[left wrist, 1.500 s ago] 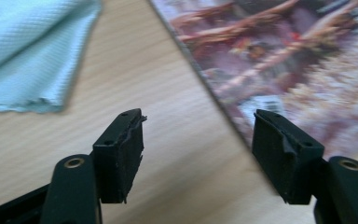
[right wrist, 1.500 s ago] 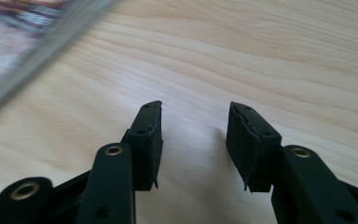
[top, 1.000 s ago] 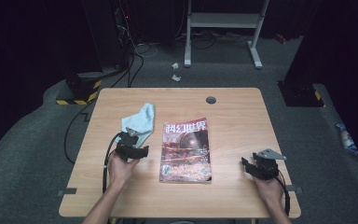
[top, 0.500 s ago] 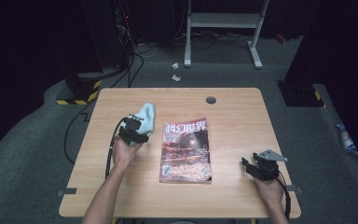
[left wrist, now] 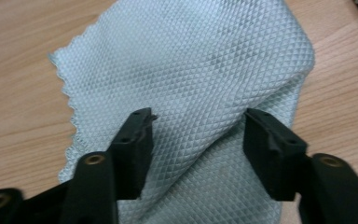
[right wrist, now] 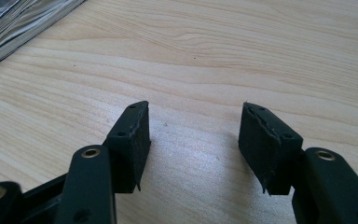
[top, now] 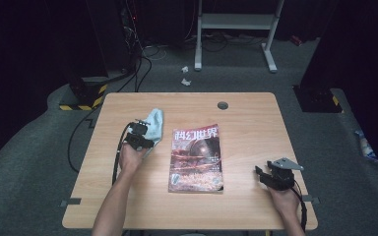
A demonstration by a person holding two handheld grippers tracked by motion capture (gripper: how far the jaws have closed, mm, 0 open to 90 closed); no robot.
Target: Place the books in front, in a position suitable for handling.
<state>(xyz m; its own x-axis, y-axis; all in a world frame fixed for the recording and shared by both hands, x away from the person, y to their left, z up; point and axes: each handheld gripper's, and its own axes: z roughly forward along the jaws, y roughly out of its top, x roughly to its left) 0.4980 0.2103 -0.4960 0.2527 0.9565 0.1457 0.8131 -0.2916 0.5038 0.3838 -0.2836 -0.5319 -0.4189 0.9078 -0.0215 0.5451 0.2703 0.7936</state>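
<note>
Cloth between spread jaws

Pale blue cloth [left wrist: 191, 84] is seen on the table [top: 246, 113], left of the magazine [top: 196, 158]. Left gripper [left wrist: 196, 126] is held over it, jaws apart. Right gripper [right wrist: 193, 135] is likewise held agape above bare wood

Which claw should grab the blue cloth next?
The left claw. Its jaws stand open right over the cloth, while the right claw is over bare table beyond the magazine.
</note>
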